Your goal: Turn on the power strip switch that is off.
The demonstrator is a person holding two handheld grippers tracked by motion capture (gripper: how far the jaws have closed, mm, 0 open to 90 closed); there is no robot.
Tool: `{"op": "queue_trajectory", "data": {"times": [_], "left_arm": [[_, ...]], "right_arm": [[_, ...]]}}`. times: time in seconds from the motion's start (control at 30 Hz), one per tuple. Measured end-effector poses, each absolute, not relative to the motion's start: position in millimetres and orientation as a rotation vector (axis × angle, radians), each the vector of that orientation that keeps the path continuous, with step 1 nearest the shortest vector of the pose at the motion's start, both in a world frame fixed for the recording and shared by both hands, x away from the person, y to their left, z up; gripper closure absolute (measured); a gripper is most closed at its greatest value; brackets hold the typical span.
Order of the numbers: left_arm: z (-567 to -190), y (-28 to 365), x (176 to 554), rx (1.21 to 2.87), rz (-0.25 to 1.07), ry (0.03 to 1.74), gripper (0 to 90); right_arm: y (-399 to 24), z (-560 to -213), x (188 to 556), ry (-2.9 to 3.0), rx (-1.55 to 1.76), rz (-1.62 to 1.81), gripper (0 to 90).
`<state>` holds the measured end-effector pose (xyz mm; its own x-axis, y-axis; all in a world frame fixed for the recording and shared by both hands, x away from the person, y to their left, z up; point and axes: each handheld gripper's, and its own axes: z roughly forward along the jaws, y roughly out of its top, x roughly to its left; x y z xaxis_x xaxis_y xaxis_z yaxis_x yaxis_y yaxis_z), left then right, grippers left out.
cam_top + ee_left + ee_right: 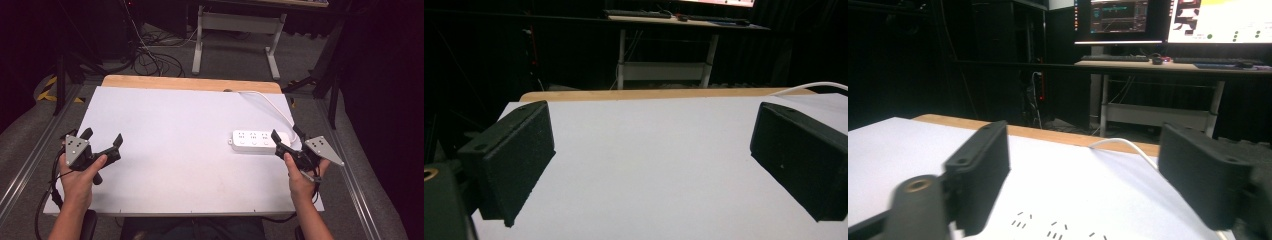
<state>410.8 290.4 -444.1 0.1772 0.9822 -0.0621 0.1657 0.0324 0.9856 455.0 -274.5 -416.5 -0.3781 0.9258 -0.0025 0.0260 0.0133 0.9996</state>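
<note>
My right tool (pixel 286 137) sits near the right edge of the desk (pixel 170 120), its jaws spread wide and standing over the right end of the white power strip (pixel 252 141); nothing is pinched between them. In the right gripper view the two black jaws rise well apart, the strip's socket slots (pixel 1048 227) show low between them, and the pads do not press on its sides; my right hand (pixel 301 179) grips the tool from behind, with the grey three-cornered plate (pixel 323 149) on its outer side.

The power strip lies flat on the right half of the desk, its long side running along the desk's width, roughly midway between the near and far edges; its white cable (pixel 267 102) curves from its right end back toward the far edge, where a strip of bare wood (pixel 190 83) shows beyond the white surface.

My left tool (pixel 102 140) rests near the left edge, toward the near left corner; its jaws are also spread, and in the left gripper view bare white desk (pixel 649 165) lies between them; my left hand (pixel 80 175) holds it, well apart from the strip.
</note>
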Motion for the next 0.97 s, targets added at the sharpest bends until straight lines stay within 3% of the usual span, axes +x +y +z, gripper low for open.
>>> {"op": "queue_trajectory", "data": {"times": [0.27,0.97], "left_arm": [[-444.1,290.6,410.8,1.369,0.958,1.209,4.4],[-444.1,291.6,409.7,1.369,0.959,1.214,4.4]], "right_arm": [[-273.6,-418.8,457.0,1.543,0.985,1.448,5.2],[-272.4,-420.4,458.8,1.562,0.972,1.428,4.4]]}}
